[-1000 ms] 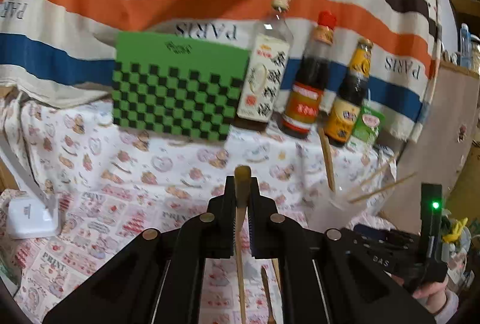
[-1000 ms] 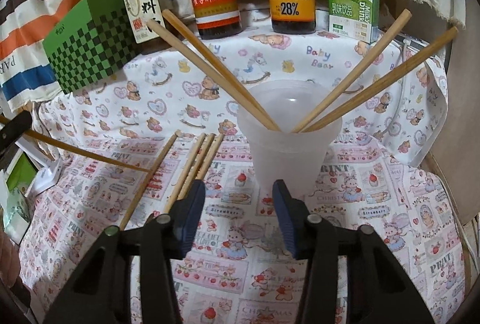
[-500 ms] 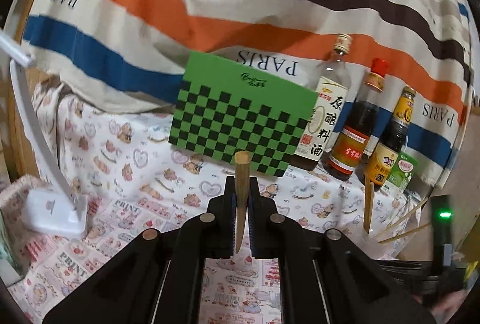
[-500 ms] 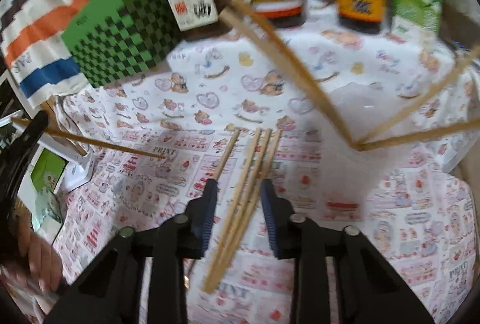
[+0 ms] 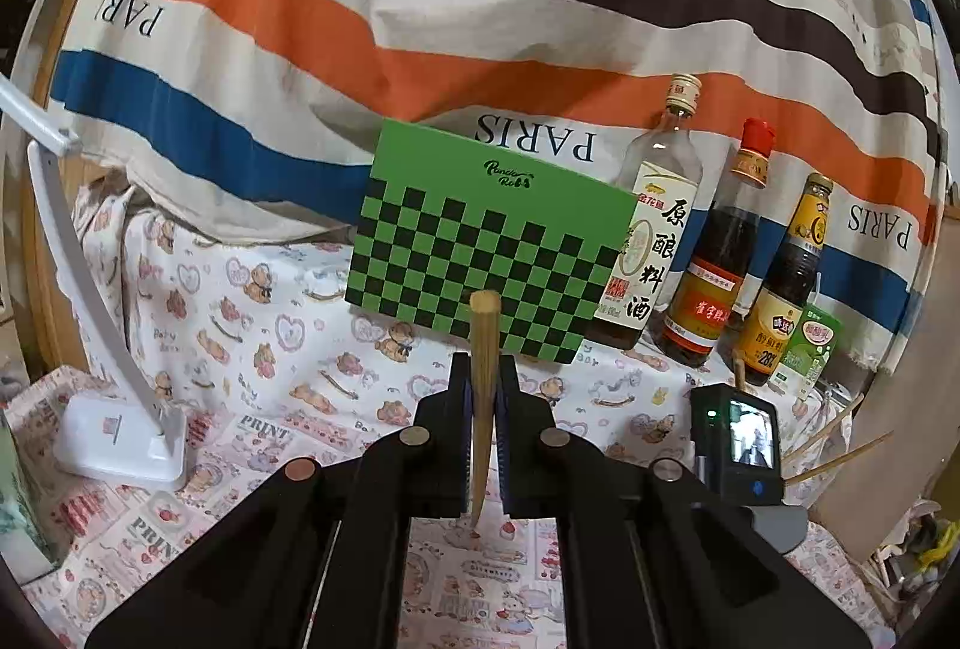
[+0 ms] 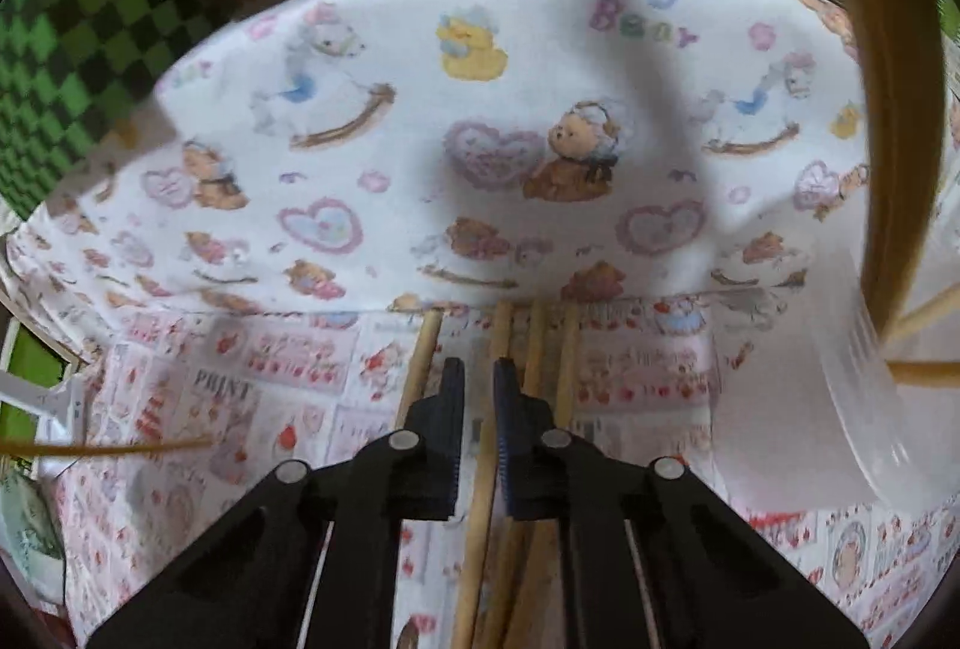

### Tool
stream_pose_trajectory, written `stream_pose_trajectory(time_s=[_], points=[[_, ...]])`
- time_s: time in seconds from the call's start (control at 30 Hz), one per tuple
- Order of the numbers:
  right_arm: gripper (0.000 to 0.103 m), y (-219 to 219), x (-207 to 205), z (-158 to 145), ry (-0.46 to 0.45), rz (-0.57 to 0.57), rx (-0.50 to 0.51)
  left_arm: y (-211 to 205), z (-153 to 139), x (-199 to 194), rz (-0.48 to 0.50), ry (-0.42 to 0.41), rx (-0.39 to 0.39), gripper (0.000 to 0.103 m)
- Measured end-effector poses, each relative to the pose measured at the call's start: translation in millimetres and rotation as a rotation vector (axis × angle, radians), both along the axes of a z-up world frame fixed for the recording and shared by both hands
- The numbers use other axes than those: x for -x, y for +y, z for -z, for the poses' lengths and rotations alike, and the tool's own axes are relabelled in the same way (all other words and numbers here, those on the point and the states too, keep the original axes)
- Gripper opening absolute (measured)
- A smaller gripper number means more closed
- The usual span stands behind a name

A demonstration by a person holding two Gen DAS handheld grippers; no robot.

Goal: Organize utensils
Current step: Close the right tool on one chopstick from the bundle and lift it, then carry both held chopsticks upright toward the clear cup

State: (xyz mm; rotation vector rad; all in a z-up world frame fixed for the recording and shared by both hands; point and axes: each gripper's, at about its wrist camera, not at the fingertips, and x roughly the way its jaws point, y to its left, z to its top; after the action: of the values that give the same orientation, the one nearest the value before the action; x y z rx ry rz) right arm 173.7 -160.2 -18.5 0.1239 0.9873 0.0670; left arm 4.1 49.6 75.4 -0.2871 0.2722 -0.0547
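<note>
My left gripper (image 5: 480, 379) is shut on one wooden chopstick (image 5: 483, 343), whose blunt end sticks up past the fingertips, above the table. My right gripper (image 6: 479, 379) is low over several chopsticks lying side by side on the cloth; its jaws are nearly closed around one chopstick (image 6: 487, 445), with others (image 6: 561, 367) just to the right and one (image 6: 420, 367) to the left. The translucent cup (image 6: 864, 409) stands at the right with chopsticks (image 6: 888, 126) leaning in it. The left-held chopstick shows at far left (image 6: 108, 448).
A green checkered box (image 5: 486, 259), three sauce bottles (image 5: 714, 277) and a green drink carton (image 5: 810, 349) line the back. A white lamp base (image 5: 120, 439) stands at left. The right gripper's camera unit (image 5: 738, 445) shows in the left wrist view.
My right gripper dropped down to the lying chopsticks and narrowed its jaws around one. My left gripper lifted and swung left with its chopstick still held.
</note>
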Motion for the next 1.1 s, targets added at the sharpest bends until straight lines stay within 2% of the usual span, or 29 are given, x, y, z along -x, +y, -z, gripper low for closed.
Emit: stream_pose_trajectory(time_s=[0.17, 0.43, 0.53, 0.6, 0.7, 0.77, 0.9, 0.97, 1.03, 1.1], points=[[0.009, 3.9, -11.9, 15.5, 0.045, 0.023, 0.024, -2.6, -0.9, 1.3, 0.004, -0.002, -0.007, 0.006], [0.007, 5.4, -23.3, 21.2, 0.025, 0.044, 0.045, -4.9, 0.5, 0.7, 0.017, 0.005, -0.009, 0.006], [0.007, -6.6, -18.3, 15.6, 0.006, 0.106, 0.002, -7.1, 1.4, 0.2, -0.007, -0.003, -0.046, 0.006], [0.007, -7.5, -8.0, 5.8, -0.028, 0.061, -0.032, -5.4, 3.3, -1.3, -0.04, 0.003, -0.053, 0.006], [0.007, 3.9, 22.8, -20.6, -0.129, -0.054, -0.049, 0.3, 2.0, 0.1, -0.022, 0.001, -0.014, 0.006], [0.007, 12.4, 45.6, -41.4, -0.208, -0.113, -0.061, -0.2, 0.8, 1.1, -0.037, -0.006, -0.028, 0.006], [0.007, 15.5, 85.6, -90.7, -0.375, -0.163, -0.108, 0.0, -0.9, 1.7, -0.021, 0.011, -0.012, 0.006], [0.007, 16.8, 111.6, -116.9, -0.511, -0.189, -0.094, -0.8, -4.3, 3.3, -0.016, 0.038, 0.004, 0.006], [0.007, 11.7, 131.7, -137.6, -0.618, -0.208, -0.075, -1.7, -8.3, 8.3, 0.02, 0.029, 0.032, 0.006], [0.007, 9.5, 142.7, -150.2, -0.688, -0.201, -0.057, -4.6, -12.1, 13.3, 0.038, 0.013, 0.028, 0.006]])
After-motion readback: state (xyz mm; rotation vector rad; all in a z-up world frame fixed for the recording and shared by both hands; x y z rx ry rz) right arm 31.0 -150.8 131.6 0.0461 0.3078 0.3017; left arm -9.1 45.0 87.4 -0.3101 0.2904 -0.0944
